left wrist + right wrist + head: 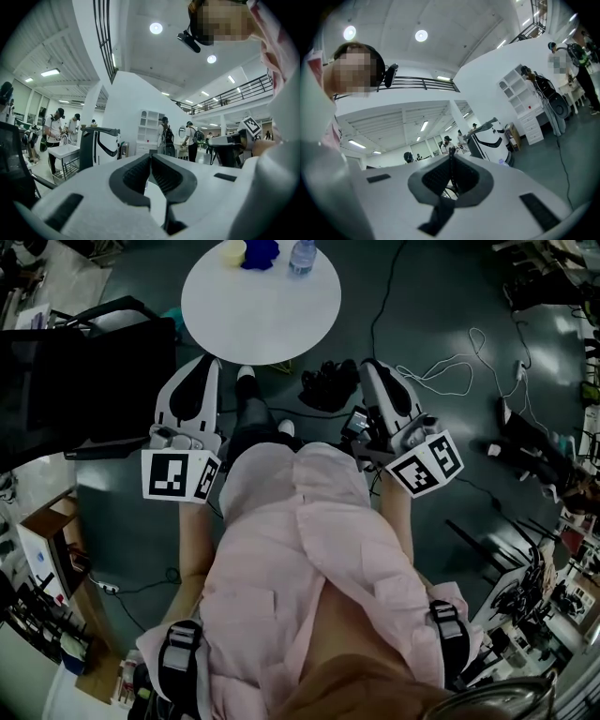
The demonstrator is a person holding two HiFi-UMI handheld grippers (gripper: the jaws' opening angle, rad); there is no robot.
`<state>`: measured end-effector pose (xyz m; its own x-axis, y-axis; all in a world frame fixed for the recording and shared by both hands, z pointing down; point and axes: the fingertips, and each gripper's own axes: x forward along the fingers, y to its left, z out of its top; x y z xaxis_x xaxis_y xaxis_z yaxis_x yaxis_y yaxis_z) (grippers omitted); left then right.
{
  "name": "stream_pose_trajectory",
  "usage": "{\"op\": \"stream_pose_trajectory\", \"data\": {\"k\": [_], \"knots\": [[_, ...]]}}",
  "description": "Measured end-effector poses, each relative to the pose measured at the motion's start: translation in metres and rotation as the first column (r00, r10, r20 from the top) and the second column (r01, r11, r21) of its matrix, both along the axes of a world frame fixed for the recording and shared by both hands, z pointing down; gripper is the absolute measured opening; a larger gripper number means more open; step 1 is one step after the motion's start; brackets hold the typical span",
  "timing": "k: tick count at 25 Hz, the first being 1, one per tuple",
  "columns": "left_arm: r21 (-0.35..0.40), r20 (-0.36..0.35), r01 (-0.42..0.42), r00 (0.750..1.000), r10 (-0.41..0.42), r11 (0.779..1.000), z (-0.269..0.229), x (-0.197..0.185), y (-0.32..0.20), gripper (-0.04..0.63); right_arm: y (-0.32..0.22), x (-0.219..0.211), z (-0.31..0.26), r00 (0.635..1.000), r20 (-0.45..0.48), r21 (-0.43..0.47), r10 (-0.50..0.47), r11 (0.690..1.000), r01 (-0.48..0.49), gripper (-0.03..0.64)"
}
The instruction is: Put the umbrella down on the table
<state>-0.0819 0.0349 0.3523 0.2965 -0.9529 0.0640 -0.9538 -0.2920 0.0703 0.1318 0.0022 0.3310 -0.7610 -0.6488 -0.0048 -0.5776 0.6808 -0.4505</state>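
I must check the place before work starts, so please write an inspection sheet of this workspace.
Surface: round white table, mostly bare.
Job's things: no umbrella clearly seen; a dark blue bundle at the table's far edge may be it.
Clutter: yellow lump and clear plastic bottle beside that bundle; black heap on the grey floor.
Grippers: left gripper and right gripper, jaws shut, nothing between them.
Cables: white cable and black cable loose on the floor.
Surroundings: people standing in a white hall.
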Motion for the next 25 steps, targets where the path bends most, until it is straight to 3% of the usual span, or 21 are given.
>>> {"op": "stream_pose_trajectory", "data": {"k": [7, 17, 25], "knots": [[0.027, 0.059, 0.044, 0.997, -0.046, 0.999, -0.016, -0.016, -0.033, 0.023, -0.028, 0.001, -0.014, 0.999, 0.050, 0.026, -0.017, 1.000, 0.015, 0.025], [-0.004, 0.059, 0.101, 0.993, -0.101, 0.995, -0.012, -0.015, 0.000, 0.023, -0.018, 0.002, -0.004, 0.998, 0.008, -0.014, -0.068, 0.998, 0.068, 0.025], [0.023, 0.069, 0.106, 0.992, -0.107, 0.994, -0.023, -0.013, 0.017, 0.023, -0.003, 0.005, 0.001, 0.997, 0.005, -0.023, -0.076, 0.997, 0.076, 0.025]]}}
